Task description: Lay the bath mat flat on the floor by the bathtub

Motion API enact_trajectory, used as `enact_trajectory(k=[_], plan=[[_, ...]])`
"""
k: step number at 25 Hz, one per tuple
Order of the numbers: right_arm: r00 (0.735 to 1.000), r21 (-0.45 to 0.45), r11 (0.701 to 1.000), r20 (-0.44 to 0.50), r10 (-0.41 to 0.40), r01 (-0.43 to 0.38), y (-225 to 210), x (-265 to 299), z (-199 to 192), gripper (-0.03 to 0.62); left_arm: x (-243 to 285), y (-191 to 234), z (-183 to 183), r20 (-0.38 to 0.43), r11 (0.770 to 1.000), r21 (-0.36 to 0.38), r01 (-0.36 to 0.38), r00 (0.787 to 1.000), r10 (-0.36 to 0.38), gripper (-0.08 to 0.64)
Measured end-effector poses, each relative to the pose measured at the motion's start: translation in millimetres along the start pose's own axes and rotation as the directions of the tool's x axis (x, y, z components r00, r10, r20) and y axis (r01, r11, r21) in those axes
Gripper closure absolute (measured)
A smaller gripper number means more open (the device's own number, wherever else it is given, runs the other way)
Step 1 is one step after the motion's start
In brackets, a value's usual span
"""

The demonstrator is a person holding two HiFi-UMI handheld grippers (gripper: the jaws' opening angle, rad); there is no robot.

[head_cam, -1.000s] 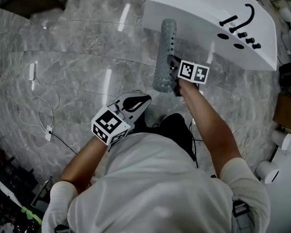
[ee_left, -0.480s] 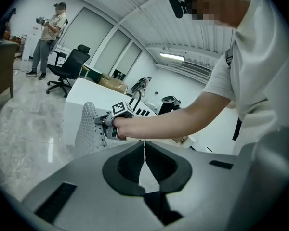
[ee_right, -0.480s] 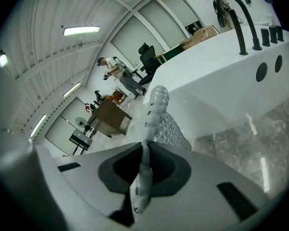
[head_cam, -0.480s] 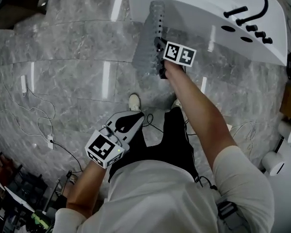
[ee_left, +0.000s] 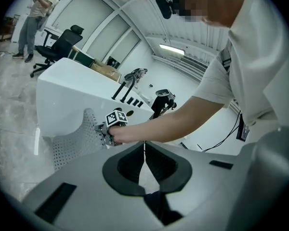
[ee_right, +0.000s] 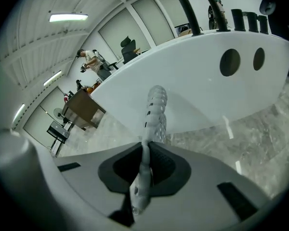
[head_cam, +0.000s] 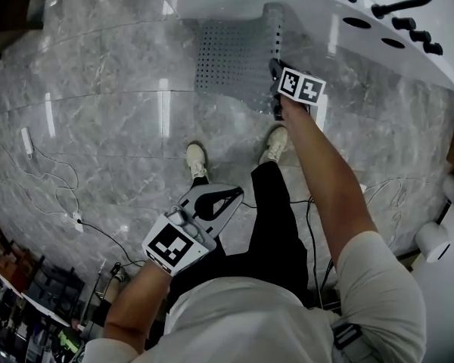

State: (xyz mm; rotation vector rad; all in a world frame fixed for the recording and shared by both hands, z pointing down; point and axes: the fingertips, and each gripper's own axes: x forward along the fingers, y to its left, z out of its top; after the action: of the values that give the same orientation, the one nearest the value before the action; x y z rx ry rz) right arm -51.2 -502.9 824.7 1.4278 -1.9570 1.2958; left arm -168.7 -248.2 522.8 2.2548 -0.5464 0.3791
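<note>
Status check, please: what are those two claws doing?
Right gripper shut on grey perforated rubber bath mat, not yet flat, beside white bathtub. Left gripper shut, empty. No obstacle seen.

Head view:
- Thin white cable loops down the left side, with a small white plug block on it.
- White bar-shaped device lies just above the loops.
- Dark cluttered rack sits in the bottom-left corner.
- White cylindrical object is at the right edge.

Left gripper view:
- Black office chair.
- Brown cardboard boxes beside it.
- Person standing far back.
- Ceiling strip light.

Right gripper view:
- Brown wooden cabinet at the left.
</note>
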Motion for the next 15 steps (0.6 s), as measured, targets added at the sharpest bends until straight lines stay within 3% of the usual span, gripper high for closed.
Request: enact_trajectory(k=[6, 15], plan=[[0.997, -0.014, 0.998, -0.027, -0.070, 0.069, -109, -5, -12, 0.549, 65, -3, -11, -0.067, 0.998, -0.016, 0.054, 0.996, -0.055, 0.537], [0.983, 0.007, 0.985, -0.060, -0.173, 0.174, -243, -5, -26, 0.545, 148, 0, -28, -0.155, 0.997, -0.008, 0.072, 0.985, -0.073, 0.537]])
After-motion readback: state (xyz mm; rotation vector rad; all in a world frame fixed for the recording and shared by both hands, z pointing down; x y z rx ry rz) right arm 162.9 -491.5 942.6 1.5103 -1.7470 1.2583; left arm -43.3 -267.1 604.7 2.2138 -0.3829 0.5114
